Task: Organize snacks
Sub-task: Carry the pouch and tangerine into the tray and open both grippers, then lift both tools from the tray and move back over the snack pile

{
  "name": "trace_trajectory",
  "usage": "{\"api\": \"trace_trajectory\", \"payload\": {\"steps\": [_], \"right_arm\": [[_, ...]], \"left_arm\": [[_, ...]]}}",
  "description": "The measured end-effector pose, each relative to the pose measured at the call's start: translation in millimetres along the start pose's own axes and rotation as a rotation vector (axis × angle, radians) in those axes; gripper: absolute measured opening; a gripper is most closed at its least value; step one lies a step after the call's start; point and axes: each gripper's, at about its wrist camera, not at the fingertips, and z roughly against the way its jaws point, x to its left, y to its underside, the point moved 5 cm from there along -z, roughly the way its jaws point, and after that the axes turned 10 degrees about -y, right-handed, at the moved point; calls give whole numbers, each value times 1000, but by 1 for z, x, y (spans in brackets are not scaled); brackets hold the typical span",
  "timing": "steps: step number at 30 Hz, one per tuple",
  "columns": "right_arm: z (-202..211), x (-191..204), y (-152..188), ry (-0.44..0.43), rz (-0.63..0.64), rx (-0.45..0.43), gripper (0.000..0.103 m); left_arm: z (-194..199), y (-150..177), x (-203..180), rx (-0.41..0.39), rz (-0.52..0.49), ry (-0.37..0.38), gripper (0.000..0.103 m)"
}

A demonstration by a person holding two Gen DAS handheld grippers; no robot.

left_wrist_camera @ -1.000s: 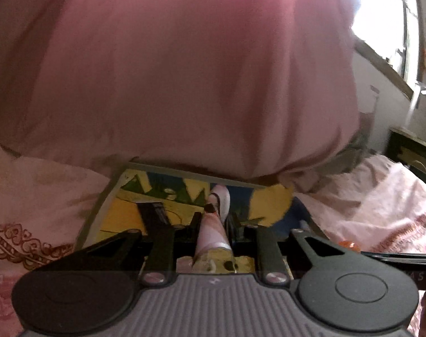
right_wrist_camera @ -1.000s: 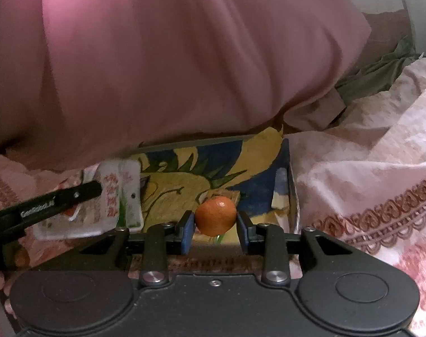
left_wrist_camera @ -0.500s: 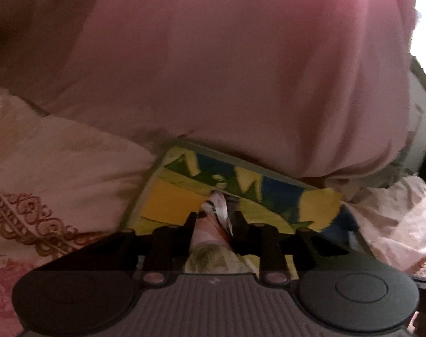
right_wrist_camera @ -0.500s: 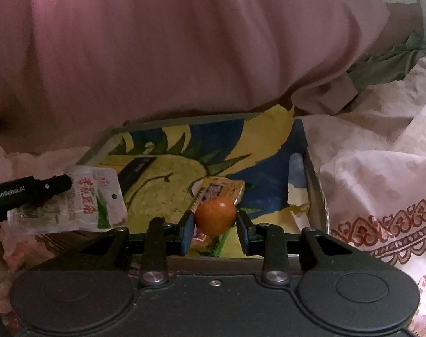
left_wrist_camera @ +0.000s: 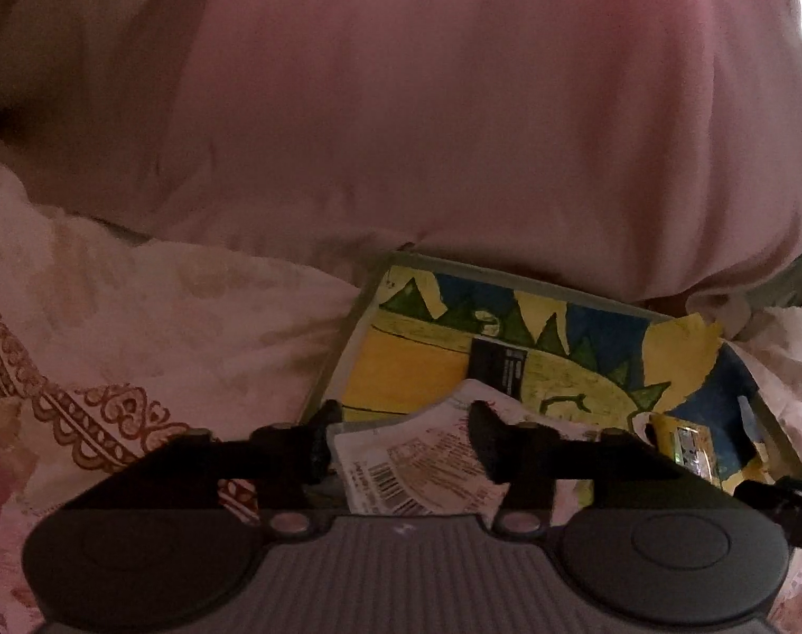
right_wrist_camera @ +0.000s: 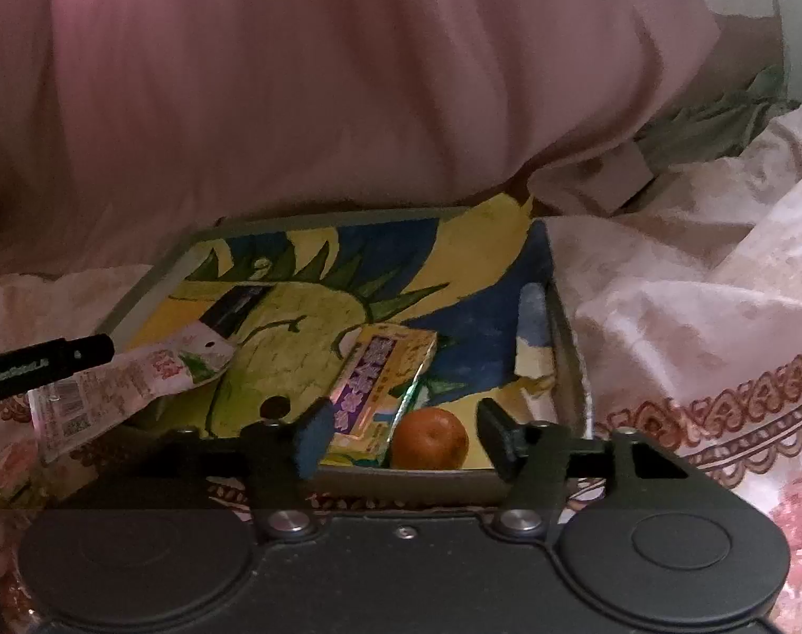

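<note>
Two grippers, both with jaws apart, nothing clamped. Right gripper [right_wrist_camera: 401, 436]: orange [right_wrist_camera: 429, 438] sits in the tray [right_wrist_camera: 152, 285] just ahead, between the fingers but touching neither, near the tray's front wall. Yellow-purple box [right_wrist_camera: 382, 388] is just left of the orange, long axis running away from the gripper. Left gripper [left_wrist_camera: 398, 444]: white packet [left_wrist_camera: 427, 462] lies flat right under and ahead of the open fingers, draped over the tray's near-left edge, part outside. Its long axis in the right view runs left-to-right, into the tray. Left gripper is the nearer one; judgement: packet needs a push further in.
</note>
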Motion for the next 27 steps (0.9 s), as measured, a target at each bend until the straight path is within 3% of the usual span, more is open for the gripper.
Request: {"api": "trace_trajectory", "payload": {"steps": [9, 12, 21, 27], "right_arm": [[45, 7, -10, 8, 27, -101, 98], [67, 14, -13, 7, 64, -153, 102], [137, 40, -13, -20, 136, -289, 102], [176, 58, 1, -50, 159, -337, 102]], "left_arm": [[42, -11, 3, -75, 17, -4, 101], [62, -13, 4, -102, 24, 1, 102], [128, -20, 9, -181, 5, 6, 103], [174, -2, 16, -196, -17, 5, 103]]}}
